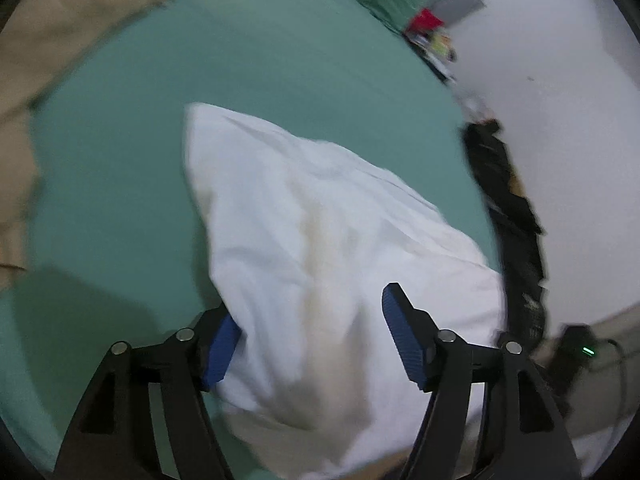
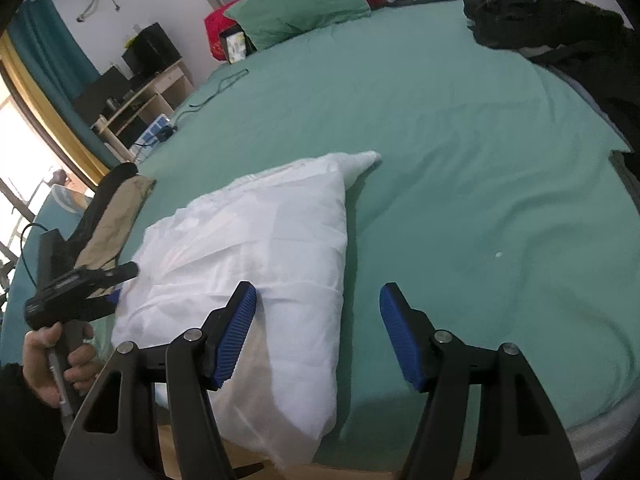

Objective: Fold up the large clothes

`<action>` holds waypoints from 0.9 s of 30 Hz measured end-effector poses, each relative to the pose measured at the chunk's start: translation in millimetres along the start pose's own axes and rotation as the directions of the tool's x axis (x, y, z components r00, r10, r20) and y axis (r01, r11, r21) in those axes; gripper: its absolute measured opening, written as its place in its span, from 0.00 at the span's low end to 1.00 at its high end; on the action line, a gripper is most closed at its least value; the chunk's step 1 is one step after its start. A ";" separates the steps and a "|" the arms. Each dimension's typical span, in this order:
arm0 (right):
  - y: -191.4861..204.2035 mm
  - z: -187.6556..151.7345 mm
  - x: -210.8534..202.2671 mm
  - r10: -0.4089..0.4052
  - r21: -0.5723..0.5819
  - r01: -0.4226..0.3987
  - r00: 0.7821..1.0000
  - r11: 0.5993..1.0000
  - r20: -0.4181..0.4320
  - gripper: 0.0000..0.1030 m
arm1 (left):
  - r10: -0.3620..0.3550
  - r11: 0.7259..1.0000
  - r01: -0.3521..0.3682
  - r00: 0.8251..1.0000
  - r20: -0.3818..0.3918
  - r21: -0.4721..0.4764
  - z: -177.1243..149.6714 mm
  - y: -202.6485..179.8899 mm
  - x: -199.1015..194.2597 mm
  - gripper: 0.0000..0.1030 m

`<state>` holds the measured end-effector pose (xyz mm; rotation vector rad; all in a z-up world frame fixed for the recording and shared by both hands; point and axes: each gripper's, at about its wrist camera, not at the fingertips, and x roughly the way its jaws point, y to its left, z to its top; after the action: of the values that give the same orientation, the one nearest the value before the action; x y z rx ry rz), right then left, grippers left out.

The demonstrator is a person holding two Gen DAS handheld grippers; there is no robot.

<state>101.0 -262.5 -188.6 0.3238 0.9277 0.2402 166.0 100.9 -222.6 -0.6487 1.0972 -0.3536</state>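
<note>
- Left wrist view: the left gripper (image 1: 312, 336) has its jaws spread wide over the near end of the white garment (image 1: 320, 240), cloth lying between the blue pads (image 1: 400, 336) — the left pad sits right at the garment's left edge, the right pad stands clear above it, nothing pinched.
- The white garment lies in a folded heap on the green bed sheet (image 1: 120, 140), near the bed's front edge. One tan garment (image 1: 48, 60) lies beyond the white one to the left, one black garment (image 1: 508, 208) along the bed's right edge. The picture is blurred; no writing can be read.
- Right wrist view: the right gripper (image 2: 318, 332) is wide too — its left pad over the white garment's (image 2: 248, 248) right part, its right pad over bare sheet (image 2: 460, 140).
- Left of the white garment, a hand (image 2: 56, 360) holds the other gripper (image 2: 116, 292).
- Beyond the garment: one green pillow (image 2: 300, 4), a red bundle (image 2: 218, 28) with a pattern too small to read.
</note>
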 end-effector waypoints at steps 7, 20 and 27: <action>-1.6 4.1 24.5 -0.013 -0.011 0.013 0.999 1.000 -0.039 0.63 | -0.103 0.988 0.116 0.986 -0.128 0.099 -21.4 -35.9 28.6 0.74; -15.8 3.7 8.6 0.053 0.030 -0.052 0.998 0.998 -0.023 0.64 | -0.007 0.966 0.046 0.989 -0.151 0.255 -31.8 -64.7 51.0 0.78; -17.2 -2.4 29.0 0.128 0.077 -0.123 0.990 0.989 -0.063 0.64 | -0.010 0.957 0.047 0.992 -0.127 0.286 -33.1 -73.7 55.3 0.81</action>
<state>116.9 -268.1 -217.9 0.4445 0.9863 0.3353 163.2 3.0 -224.1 -0.3861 1.1285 -0.5741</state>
